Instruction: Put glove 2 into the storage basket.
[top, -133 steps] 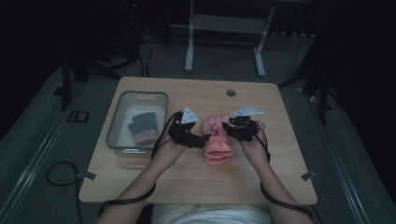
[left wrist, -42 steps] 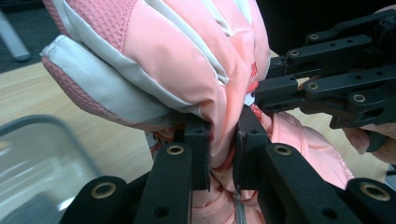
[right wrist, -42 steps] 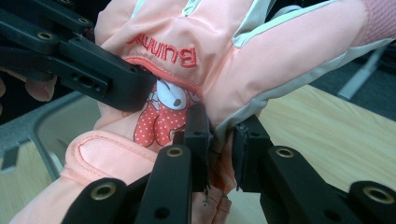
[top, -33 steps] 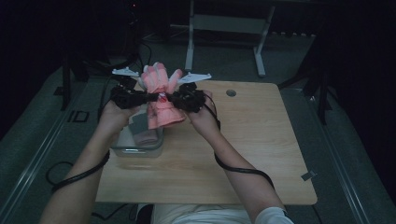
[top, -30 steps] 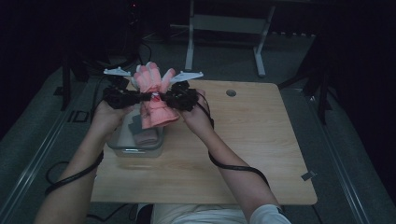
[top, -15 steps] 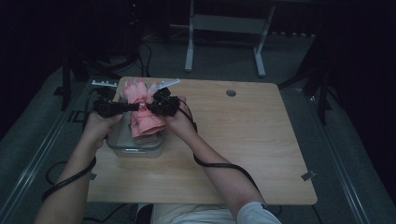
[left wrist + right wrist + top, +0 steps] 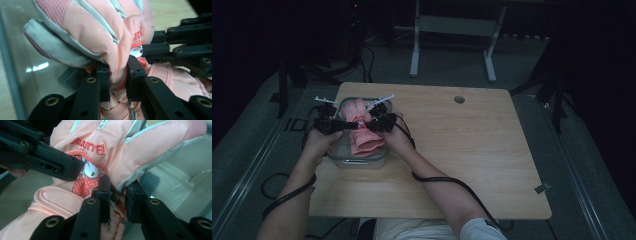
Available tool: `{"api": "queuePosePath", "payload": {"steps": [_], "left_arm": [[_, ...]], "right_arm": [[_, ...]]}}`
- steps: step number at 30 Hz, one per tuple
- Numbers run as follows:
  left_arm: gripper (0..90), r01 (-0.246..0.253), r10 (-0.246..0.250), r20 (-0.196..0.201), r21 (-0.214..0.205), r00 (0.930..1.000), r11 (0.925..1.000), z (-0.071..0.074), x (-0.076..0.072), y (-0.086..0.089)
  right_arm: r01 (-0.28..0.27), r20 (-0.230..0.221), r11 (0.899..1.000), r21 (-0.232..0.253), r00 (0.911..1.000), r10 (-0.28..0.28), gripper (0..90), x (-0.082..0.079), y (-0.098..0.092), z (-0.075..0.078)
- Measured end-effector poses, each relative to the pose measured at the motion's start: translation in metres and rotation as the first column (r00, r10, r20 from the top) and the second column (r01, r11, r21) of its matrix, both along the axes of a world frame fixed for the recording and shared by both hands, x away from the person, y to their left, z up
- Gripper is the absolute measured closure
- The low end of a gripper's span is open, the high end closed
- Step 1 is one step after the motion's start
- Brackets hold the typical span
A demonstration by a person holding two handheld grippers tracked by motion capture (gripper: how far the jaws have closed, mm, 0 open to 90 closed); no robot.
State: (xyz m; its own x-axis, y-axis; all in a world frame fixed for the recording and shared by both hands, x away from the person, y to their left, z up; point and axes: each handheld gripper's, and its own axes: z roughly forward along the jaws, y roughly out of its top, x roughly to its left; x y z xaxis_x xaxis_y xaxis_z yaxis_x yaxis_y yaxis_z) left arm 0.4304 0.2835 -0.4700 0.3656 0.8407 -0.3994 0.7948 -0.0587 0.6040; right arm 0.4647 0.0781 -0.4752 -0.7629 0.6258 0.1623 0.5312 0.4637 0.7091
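Note:
A pair of pink and pale grey padded gloves (image 7: 361, 131) with a cartoon patch hangs low inside a clear plastic container (image 7: 358, 161) at the table's left. My left gripper (image 7: 353, 125) comes in from the left, shut on a fold of the gloves (image 7: 100, 30) between its pads (image 7: 118, 72). From the other side, my right gripper (image 7: 369, 123) pinches the gloves (image 7: 125, 150) near the palm edge (image 7: 117, 190). The two grippers face each other, almost touching. The right gripper's black links (image 7: 180, 47) cross the left gripper view, and the left gripper's links (image 7: 45, 157) cross the right gripper view.
A dark grey cloth item (image 7: 150, 180) lies on the container's bottom under the gloves. The wooden table (image 7: 472, 150) stretches bare to the right, with a round hole (image 7: 459, 99) near its far edge. Cables trail from both grippers toward the person.
The hands carried the gloves from the table's middle up and left over the container, then lowered them into it over the last second. Both grips stayed on the gloves.

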Motion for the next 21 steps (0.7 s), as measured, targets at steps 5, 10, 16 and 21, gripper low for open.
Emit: {"api": "queuePosePath", "payload": {"steps": [5, 10, 16, 21], "left_arm": [[69.9, -0.038, 0.038, -0.025, -0.004, 0.999, 0.9993, -0.008, 0.007, 0.003], [66.3, -0.047, 0.049, -0.021, 0.055, 0.9986, 0.9974, -0.009, 0.012, 0.0], [47.2, -0.106, 0.1, 0.048, 0.147, 0.9939, 0.9834, -0.007, 0.012, -0.002], [32.5, -0.158, 0.143, 0.091, 0.189, 0.9856, 0.9692, -0.005, 0.011, 0.0]], "right_arm": [[0.044, -0.023, 0.999, -0.031, 0.9987, -0.044, 67.8, 0.007, 0.005, -0.004], [0.062, -0.001, 0.998, -0.026, 0.9981, -0.062, 61.9, 0.008, -0.003, -0.001], [0.059, 0.021, 0.998, 0.012, 0.998, -0.059, 54.4, 0.004, -0.015, 0.009], [0.047, 0.029, 0.998, 0.047, 0.9984, -0.048, 47.8, 0.0, -0.029, 0.02]]}}
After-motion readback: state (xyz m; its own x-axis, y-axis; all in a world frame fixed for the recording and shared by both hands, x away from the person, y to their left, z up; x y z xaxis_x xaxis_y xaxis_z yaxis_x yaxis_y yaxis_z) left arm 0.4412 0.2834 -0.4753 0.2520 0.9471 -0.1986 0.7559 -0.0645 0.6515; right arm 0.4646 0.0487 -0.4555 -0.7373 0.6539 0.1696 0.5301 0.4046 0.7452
